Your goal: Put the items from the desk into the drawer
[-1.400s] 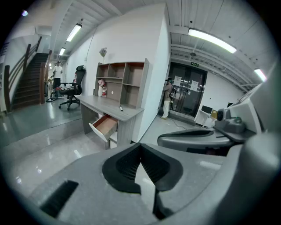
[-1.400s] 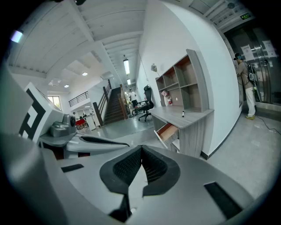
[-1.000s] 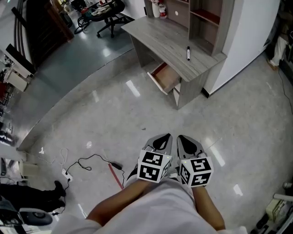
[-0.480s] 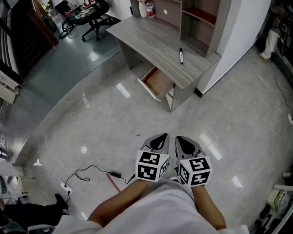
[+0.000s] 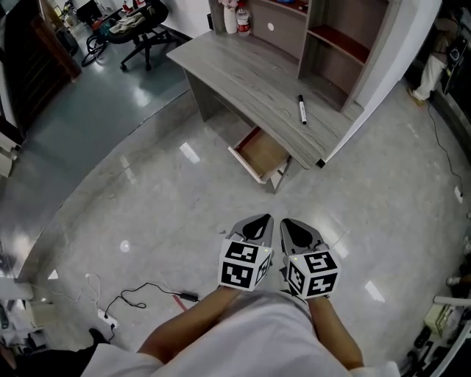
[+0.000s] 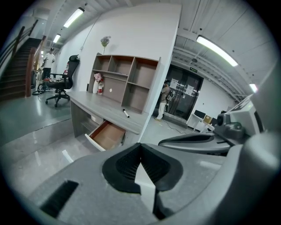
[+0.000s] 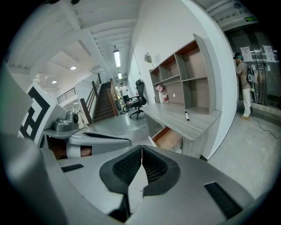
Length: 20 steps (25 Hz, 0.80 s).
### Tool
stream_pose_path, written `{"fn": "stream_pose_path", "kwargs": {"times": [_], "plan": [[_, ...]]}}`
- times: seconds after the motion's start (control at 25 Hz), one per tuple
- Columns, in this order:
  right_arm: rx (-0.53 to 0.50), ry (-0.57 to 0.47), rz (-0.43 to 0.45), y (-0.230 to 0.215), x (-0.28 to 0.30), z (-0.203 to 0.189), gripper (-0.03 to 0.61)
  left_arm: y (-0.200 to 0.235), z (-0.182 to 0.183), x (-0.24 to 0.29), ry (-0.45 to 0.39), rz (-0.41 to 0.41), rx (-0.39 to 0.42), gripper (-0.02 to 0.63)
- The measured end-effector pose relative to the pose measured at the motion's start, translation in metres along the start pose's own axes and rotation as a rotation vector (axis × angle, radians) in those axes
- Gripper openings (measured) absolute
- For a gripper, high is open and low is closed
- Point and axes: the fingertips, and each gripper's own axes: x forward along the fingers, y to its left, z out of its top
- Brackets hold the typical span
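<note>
A black marker (image 5: 302, 109) with a white band lies on the grey wooden desk (image 5: 250, 70) near its right end; it also shows as the marker (image 6: 126, 113) and the marker (image 7: 187, 116). Under the desktop a drawer (image 5: 262, 154) stands pulled out, its brown inside bare, also seen as the drawer (image 6: 106, 135) and the drawer (image 7: 168, 138). My left gripper (image 5: 256, 223) and right gripper (image 5: 291, 225) are held side by side over the floor, well short of the desk. Both are shut with nothing between the jaws.
A shelf unit (image 5: 327, 40) stands on the back of the desk against a white wall (image 5: 383, 66). Bottles (image 5: 237, 18) sit at the desk's far end. An office chair (image 5: 136, 26) is at the far left. A black cable (image 5: 143, 294) lies on the floor.
The view has drawn closer to the desk and swung a little; desk and drawer sit nearer the middle. Both grippers keep their place, shut, side by side.
</note>
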Motion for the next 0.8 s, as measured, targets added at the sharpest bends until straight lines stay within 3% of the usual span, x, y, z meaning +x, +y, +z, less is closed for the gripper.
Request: {"fn": "stream_pose_path", "kwargs": {"times": [0.32, 0.8], "plan": [[-0.03, -0.008, -0.026, 0.03, 0.056, 0.032, 0.003, 0.07, 0.021, -0.002, 0.002, -0.03, 0.007, 0.003], [-0.016, -0.029, -0.07, 0.012, 0.093, 0.056, 0.003, 0.097, 0.049, 0.023, 0.003, -0.071, 0.049, 0.003]]}}
